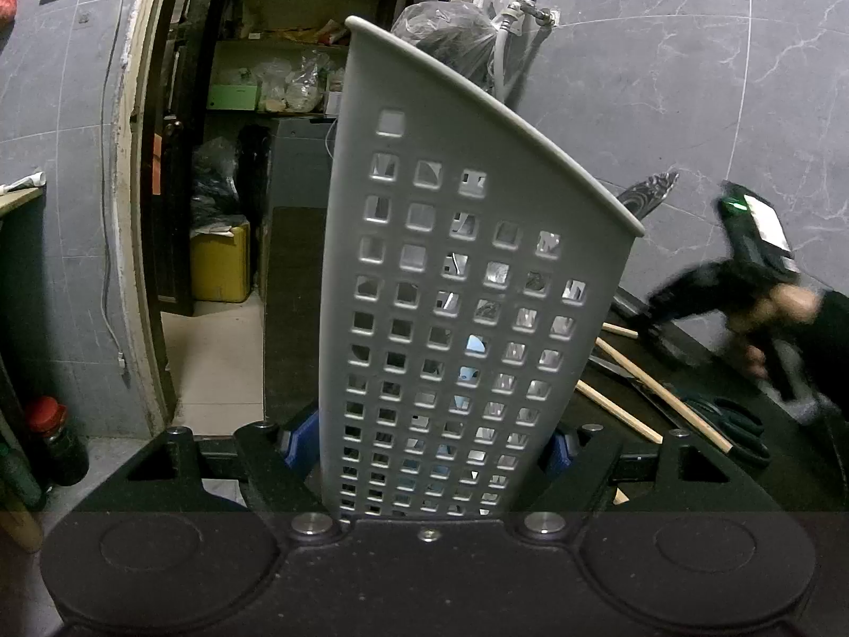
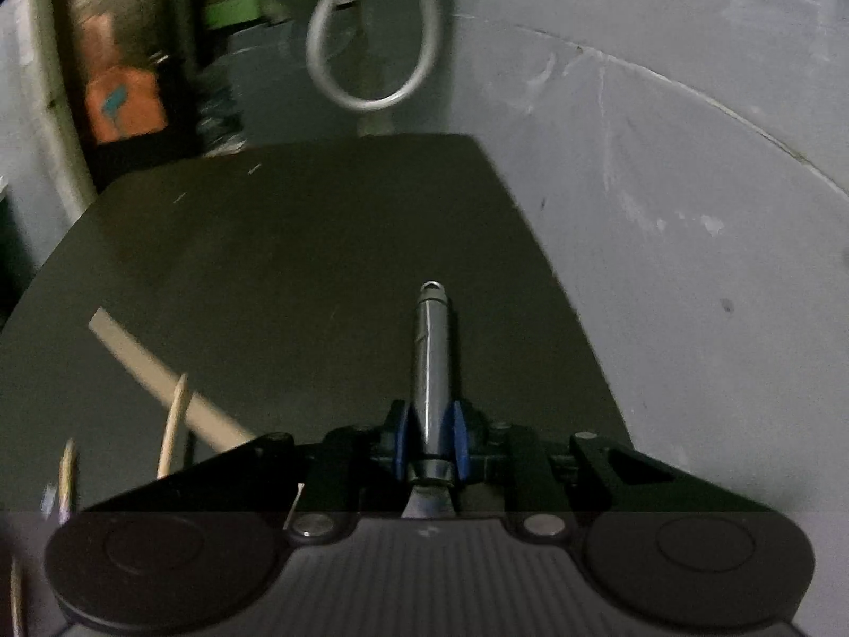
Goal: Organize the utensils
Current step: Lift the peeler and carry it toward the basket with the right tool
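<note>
Metal utensil handle (image 2: 431, 366) pinched between blue pads (image 2: 459, 438) of right gripper (image 2: 430, 440), ring end pointing away from fingers, above dark tabletop (image 2: 297, 244). Wooden chopsticks (image 2: 175, 424) left of those fingers. Grey perforated holder (image 1: 456, 286) clamped between left gripper (image 1: 424, 448) pads, upright, tilted slightly. Scissors (image 1: 732, 424) and more chopsticks right of it.

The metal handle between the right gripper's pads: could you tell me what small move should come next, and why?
Probably lift it off the dark table and carry it toward the grey perforated holder. The right gripper is closed on the metal handle, and the left gripper holds the holder upright.
</note>
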### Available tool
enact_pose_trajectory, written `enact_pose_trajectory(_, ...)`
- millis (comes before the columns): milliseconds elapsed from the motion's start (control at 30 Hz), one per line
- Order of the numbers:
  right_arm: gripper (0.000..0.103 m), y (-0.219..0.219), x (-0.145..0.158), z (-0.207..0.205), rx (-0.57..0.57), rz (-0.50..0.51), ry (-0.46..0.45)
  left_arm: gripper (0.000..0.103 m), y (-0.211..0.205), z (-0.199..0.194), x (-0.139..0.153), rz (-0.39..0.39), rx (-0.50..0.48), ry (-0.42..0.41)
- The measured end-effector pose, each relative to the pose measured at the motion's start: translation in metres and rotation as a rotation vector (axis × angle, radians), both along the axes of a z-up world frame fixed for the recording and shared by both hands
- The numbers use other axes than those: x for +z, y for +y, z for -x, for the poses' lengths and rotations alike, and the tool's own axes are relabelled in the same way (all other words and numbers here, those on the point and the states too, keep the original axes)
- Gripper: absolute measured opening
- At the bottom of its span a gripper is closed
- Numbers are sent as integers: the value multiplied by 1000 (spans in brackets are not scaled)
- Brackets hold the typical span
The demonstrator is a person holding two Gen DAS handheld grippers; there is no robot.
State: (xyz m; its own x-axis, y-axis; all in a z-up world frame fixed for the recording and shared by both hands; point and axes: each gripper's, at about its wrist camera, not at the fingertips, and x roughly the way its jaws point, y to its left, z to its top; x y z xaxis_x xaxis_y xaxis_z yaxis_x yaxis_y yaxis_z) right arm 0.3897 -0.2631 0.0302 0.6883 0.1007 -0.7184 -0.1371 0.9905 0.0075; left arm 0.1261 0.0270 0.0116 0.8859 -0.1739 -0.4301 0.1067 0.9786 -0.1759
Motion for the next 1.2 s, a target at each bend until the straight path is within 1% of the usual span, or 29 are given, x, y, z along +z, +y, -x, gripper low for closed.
enact_pose_trajectory(167, 20, 4, 7, 63, 134, 65, -15, 78, -1, 1, 0, -1, 1, 0)
enact_pose_trajectory(267, 20, 14, 15, 100, 205, 94, -61, 78, -2, 2, 1, -3, 5, 1)
enact_pose_trajectory(400, 20, 31, 32, 142, 289, 57, -117, 78, -4, 3, 1, -7, 7, 1)
enact_pose_trajectory(467, 20, 41, 35, 160, 333, 25, -114, 78, -4, 3, 1, -6, 7, 2)
enact_pose_trajectory(567, 20, 61, 34, 183, 417, -23, -85, 78, -4, 4, 2, -8, 8, 1)
enact_pose_trajectory(667, 20, 77, 30, 200, 480, -54, -58, 78, -5, 4, 2, -8, 8, 1)
enact_pose_trajectory(800, 20, 89, 25, 220, 530, -36, -33, 78, -5, 4, 2, -8, 8, 2)
enact_pose_trajectory(1000, 20, 85, 21, 236, 536, 1, -17, 78, -5, 4, 2, -8, 8, 1)
enact_pose_trajectory(1200, 20, 82, 9, 232, 519, 1, -17, 78, -5, 4, 2, -8, 8, 1)
